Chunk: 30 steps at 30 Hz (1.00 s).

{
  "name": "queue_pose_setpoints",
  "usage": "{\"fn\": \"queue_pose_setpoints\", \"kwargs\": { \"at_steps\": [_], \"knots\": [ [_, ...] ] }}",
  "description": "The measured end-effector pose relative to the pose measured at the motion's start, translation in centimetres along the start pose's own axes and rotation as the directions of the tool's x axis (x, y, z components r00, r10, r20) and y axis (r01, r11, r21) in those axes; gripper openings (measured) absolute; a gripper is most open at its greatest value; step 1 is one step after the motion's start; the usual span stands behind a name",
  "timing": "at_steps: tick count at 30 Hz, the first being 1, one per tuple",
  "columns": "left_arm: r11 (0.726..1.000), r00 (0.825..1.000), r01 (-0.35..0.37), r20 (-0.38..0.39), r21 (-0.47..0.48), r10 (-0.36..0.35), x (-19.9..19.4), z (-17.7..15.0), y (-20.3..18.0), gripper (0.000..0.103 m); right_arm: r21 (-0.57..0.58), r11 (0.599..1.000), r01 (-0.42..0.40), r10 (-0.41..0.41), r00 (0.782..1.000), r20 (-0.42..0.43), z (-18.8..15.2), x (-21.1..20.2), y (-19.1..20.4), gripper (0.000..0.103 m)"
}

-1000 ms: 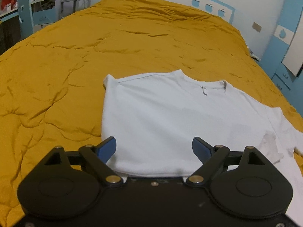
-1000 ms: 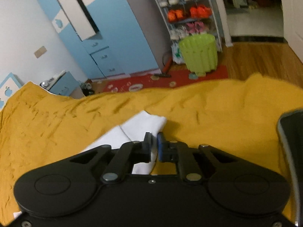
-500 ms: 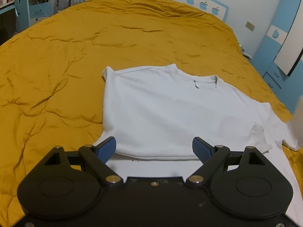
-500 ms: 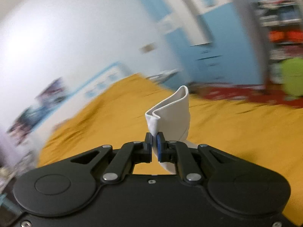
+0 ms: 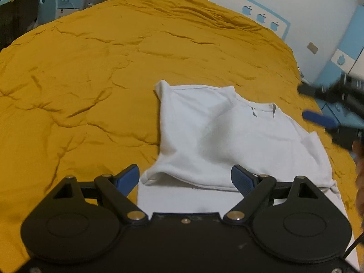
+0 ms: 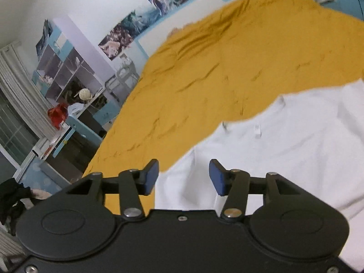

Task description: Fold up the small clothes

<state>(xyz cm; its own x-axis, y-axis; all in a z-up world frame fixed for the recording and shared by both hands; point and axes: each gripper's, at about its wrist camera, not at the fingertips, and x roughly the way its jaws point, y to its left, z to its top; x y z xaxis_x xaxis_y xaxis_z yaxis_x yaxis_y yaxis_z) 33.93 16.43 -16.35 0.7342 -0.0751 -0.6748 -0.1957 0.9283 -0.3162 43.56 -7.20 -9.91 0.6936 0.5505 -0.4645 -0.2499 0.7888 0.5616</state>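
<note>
A small white T-shirt [image 5: 223, 136] lies on the mustard-yellow quilt [image 5: 91, 72], neckline at the far side, both side parts folded in over the body. My left gripper [image 5: 185, 177] is open and empty, just above the shirt's near hem. My right gripper [image 6: 183, 175] is open and empty above the shirt [image 6: 284, 150], which fills the lower right of the right wrist view. The right gripper also shows, blurred, at the right edge of the left wrist view [image 5: 329, 113], beyond the shirt's right side.
The quilt covers the whole bed [image 6: 227, 68]. A blue-and-white headboard [image 5: 261, 18] and wall lie beyond it. A blue wardrobe [image 5: 348, 54] stands to the right. Shelves and a desk [image 6: 68, 91] with clutter stand off the bed's left side.
My right gripper carried the sleeve over the shirt, opened and let it go; its view swung round toward the headboard. My left gripper drifted slightly and stayed open.
</note>
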Motion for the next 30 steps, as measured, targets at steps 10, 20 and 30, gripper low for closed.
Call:
{"fn": "queue_pose_setpoints", "kwargs": {
  "at_steps": [10,20,30],
  "knots": [
    [0.980,0.985,0.171,0.020,-0.105,-0.170,3.5,2.2,-3.0,0.089,0.007,0.948,0.319,-0.319,0.947,0.045,3.1,-6.6,-11.9,0.050],
    [0.986,0.992,0.060,-0.097,-0.157,-0.076,10.7,1.9,-3.9,0.077,-0.098,0.855,0.510,-0.513,0.859,-0.002,0.7,-10.4,-19.8,0.050],
    [0.987,0.993,0.069,-0.087,-0.147,-0.083,12.1,2.6,-4.7,0.010,-0.133,0.855,0.502,-0.507,0.862,-0.008,0.4,-8.9,-20.0,0.050]
  ]
}}
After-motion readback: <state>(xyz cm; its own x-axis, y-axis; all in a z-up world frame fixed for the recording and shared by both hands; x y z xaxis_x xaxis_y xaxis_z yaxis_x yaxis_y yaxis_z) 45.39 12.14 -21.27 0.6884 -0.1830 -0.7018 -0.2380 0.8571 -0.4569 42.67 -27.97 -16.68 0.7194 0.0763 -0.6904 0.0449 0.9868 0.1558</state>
